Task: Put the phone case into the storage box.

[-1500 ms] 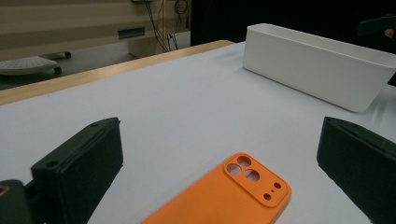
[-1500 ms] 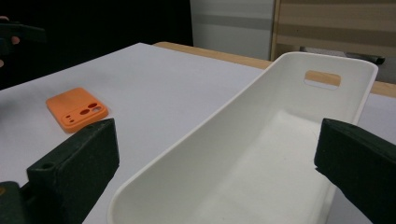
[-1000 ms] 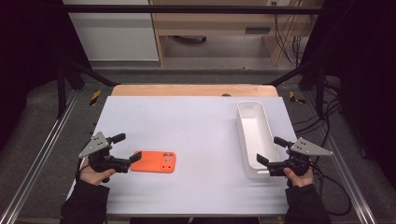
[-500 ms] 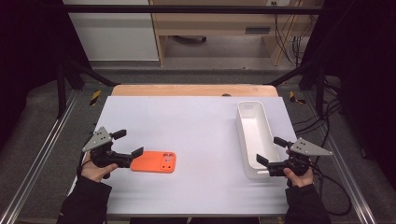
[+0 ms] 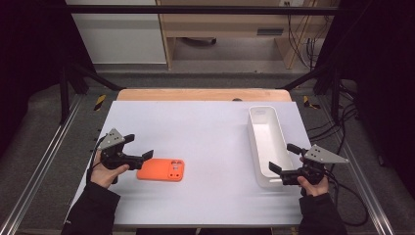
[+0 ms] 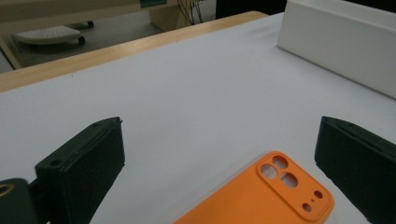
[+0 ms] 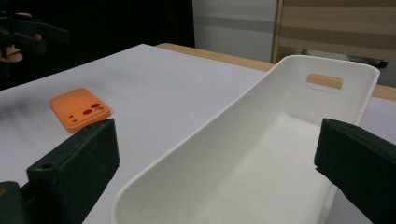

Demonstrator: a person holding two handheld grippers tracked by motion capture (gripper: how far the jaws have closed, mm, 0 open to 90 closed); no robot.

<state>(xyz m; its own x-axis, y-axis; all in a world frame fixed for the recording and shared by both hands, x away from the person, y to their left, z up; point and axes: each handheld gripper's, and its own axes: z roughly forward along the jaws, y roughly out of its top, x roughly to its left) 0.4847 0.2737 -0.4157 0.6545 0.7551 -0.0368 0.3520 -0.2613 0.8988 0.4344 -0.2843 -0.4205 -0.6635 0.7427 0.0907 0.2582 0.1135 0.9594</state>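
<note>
Nearest, the left gripper hangs wide open and empty at the orange phone case's left end; the case lies flat on the table. Farther right, the right gripper, wide open and empty, straddles the white bin's near end.

A: Where does the high view sit?
B: Above the near edge, looking forward and down over the whole tabletop.
A: And the claw views?
B: Low and close. The left looks across the orange phone case toward the white tray; the right looks along that tray, case farther off.
</note>
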